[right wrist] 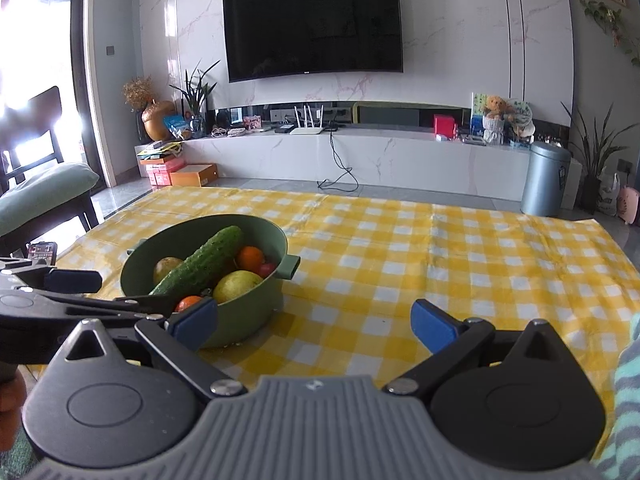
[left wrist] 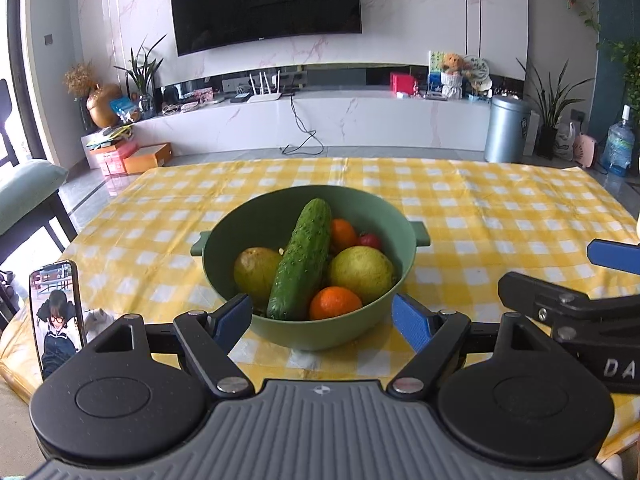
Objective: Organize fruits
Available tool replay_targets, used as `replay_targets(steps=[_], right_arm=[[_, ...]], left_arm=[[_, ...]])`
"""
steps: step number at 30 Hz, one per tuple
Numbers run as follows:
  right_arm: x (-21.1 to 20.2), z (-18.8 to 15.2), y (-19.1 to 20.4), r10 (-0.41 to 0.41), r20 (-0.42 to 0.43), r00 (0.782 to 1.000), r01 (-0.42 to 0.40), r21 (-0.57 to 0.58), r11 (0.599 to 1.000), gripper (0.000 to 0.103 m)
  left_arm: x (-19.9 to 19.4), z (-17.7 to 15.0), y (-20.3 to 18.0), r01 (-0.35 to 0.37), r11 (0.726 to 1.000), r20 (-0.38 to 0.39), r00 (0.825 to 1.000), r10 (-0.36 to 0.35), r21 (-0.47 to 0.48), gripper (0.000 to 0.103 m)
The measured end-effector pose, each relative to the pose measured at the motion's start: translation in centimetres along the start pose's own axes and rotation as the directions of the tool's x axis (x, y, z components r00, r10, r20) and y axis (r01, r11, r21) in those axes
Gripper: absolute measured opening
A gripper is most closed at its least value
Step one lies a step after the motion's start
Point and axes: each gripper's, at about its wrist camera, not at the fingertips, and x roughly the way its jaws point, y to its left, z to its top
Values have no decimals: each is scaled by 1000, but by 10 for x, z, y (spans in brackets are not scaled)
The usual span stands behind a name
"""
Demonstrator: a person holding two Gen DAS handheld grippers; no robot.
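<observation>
Fruits, assorted, held in one green bowl with two side handles, standing on the yellow-and-white checked tablecloth, near the table's near edge.

Contents, seen from the left wrist view with the bowl's centre as the clock face:
- cucumber, long, dark green and knobbly, lying across the centre from 12 to 6 o'clock, resting on top of the other pieces.
- yellow-green fruit, round, at 9 o'clock, touching the cucumber.
- larger yellow-green fruit, at 3 o'clock.
- orange, at 5 o'clock, against the near wall.
- second orange, at 1 o'clock, beside the cucumber.
- small red fruit, at 2 o'clock; kind cannot be told.

Left gripper: jaws spread wide, blue pads standing either side of the bowl's near wall, nothing pinched.

Right gripper: jaws spread at their widest, nothing between them but cloth; the bowl sits at its 10 o'clock, just behind its left pad.

Surroundings: phone propped upright at the table's near left, at the bowl's 8 o'clock, screen lit. Beyond the table, a wall-mounted television at 12 o'clock above a white marble-look console; grey cylindrical bin at 2 o'clock.
</observation>
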Motion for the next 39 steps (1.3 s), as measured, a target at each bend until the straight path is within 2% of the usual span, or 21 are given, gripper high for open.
replay_targets(steps=[15,39], right_arm=[[12,-6,1,-21,-29,999,21,-6,1000,99],[11,-8,1,-9,-30,999,9,-3,1000,99]], left_arm=[[8,-6,4,9,1000,-37,999,-9,-10,94],[6,-5,4,10,1000,-34,999,-11,-9,93]])
